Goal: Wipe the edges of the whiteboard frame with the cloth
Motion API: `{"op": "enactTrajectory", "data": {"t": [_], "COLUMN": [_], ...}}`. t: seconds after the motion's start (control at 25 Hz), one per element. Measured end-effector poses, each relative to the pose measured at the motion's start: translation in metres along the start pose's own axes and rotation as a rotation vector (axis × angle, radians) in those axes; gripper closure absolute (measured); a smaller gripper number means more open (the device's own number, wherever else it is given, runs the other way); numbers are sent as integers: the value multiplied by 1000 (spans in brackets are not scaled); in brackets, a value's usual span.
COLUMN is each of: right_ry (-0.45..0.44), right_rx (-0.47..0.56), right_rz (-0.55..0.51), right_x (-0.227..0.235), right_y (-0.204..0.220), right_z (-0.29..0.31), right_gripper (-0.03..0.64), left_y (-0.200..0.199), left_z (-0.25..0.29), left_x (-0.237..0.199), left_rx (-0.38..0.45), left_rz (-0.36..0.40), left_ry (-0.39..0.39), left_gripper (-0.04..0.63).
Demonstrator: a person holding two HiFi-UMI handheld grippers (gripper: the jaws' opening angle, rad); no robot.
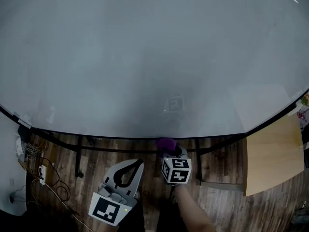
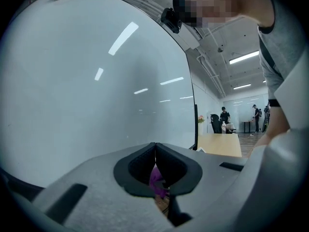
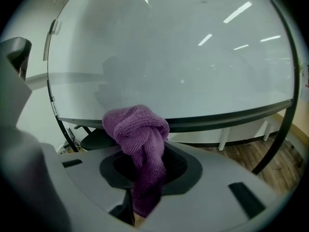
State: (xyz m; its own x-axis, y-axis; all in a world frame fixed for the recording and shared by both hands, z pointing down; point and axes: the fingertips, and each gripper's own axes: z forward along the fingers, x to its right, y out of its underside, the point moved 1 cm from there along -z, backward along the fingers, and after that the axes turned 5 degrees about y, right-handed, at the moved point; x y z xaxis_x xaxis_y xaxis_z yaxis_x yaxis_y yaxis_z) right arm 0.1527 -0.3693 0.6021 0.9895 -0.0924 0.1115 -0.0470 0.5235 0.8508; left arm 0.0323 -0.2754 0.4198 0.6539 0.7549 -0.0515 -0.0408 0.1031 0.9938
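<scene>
The whiteboard (image 1: 145, 57) fills most of the head view, and its dark bottom frame edge (image 1: 120, 137) curves across below it. My right gripper (image 1: 169, 150) is shut on a purple cloth (image 1: 165, 143), which sits just under that edge, though I cannot tell if it touches. In the right gripper view the bunched cloth (image 3: 137, 124) sticks up from the shut jaws of the right gripper (image 3: 147, 173), before the bottom frame (image 3: 217, 120). My left gripper (image 1: 139, 163) hangs lower, to the left, shut and holding nothing. Beyond the left gripper (image 2: 155, 153) runs the board's right frame edge (image 2: 193, 105).
A light wooden table (image 1: 273, 153) stands at the right, beside the board's end. The board's stand legs (image 1: 77, 156) rise from the wooden floor. Cables and a power strip (image 1: 41, 173) lie at the lower left. People (image 2: 224, 115) stand far off in the room.
</scene>
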Motion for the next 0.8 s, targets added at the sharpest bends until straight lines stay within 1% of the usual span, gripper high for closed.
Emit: {"op": "enactTrajectory", "data": {"t": [0.24, 0.4, 0.56, 0.68, 0.8], "right_ry": [-50, -69, -61, -50, -43], "right_rx": [-5, -6, -8, -9, -9], "right_rz": [-37, -68, -57, -55, -64], "right_x": [30, 51, 82, 105, 127], "right_y": [-3, -5, -5, -5, -6], "right_z": [-2, -4, -12, -15, -19], "right_gripper": [518, 515, 515, 514, 514], "left_y": [5, 6, 2, -1, -1], "left_z": [27, 45, 62, 76, 93], "left_x": [35, 49, 66, 75, 92], "left_rx": [-12, -13, 2, 24, 7], "left_rz": [-15, -17, -7, 31, -1], "left_ry": [-45, -65, -74, -75, -57], "left_gripper": [578, 578, 578, 578, 578]}}
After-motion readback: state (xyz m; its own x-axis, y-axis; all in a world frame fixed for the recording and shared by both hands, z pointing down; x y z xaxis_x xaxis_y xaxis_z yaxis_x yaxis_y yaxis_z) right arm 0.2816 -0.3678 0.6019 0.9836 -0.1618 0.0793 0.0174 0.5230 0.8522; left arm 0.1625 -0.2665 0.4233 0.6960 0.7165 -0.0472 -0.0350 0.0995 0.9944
